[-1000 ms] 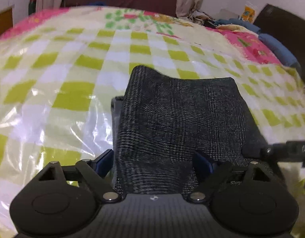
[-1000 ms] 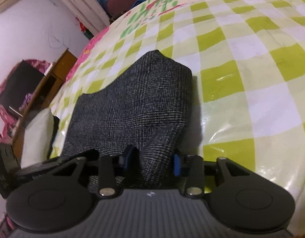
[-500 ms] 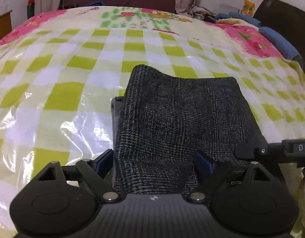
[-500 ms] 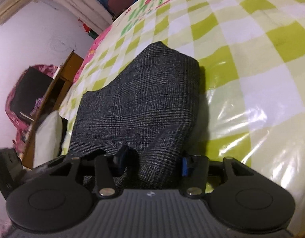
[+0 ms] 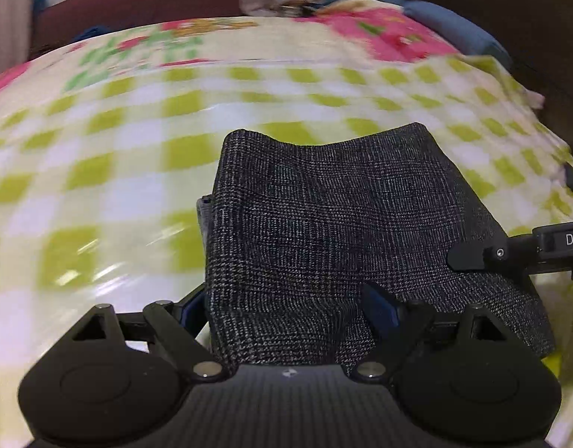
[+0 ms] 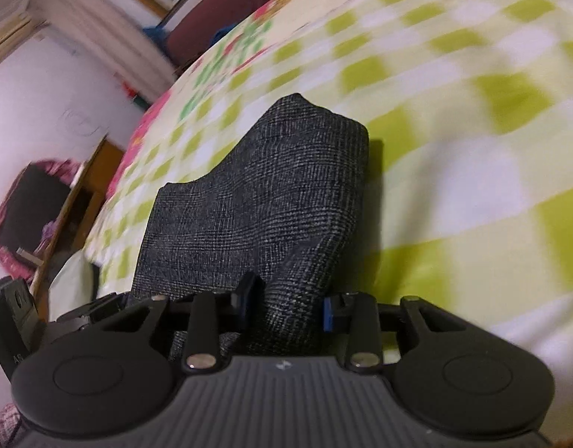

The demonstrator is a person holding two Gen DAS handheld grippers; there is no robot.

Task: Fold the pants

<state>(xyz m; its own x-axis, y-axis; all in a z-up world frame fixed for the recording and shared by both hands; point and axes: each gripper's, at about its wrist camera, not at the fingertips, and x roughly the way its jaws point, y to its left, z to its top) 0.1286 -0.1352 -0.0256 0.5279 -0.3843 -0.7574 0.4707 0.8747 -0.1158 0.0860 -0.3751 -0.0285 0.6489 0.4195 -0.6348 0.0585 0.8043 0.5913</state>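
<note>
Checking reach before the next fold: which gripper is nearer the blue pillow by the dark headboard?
Right. The blue pillow lies far right; right gripper sits that side, left gripper nearer centre.

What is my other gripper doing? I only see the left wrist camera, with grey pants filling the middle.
Observer: The right gripper is pinching a bunched edge of the pants between its blue pads.
Operator: What's next to the bed on that side?
Observer: Wooden furniture stands against the bed, under a white wall.
</note>
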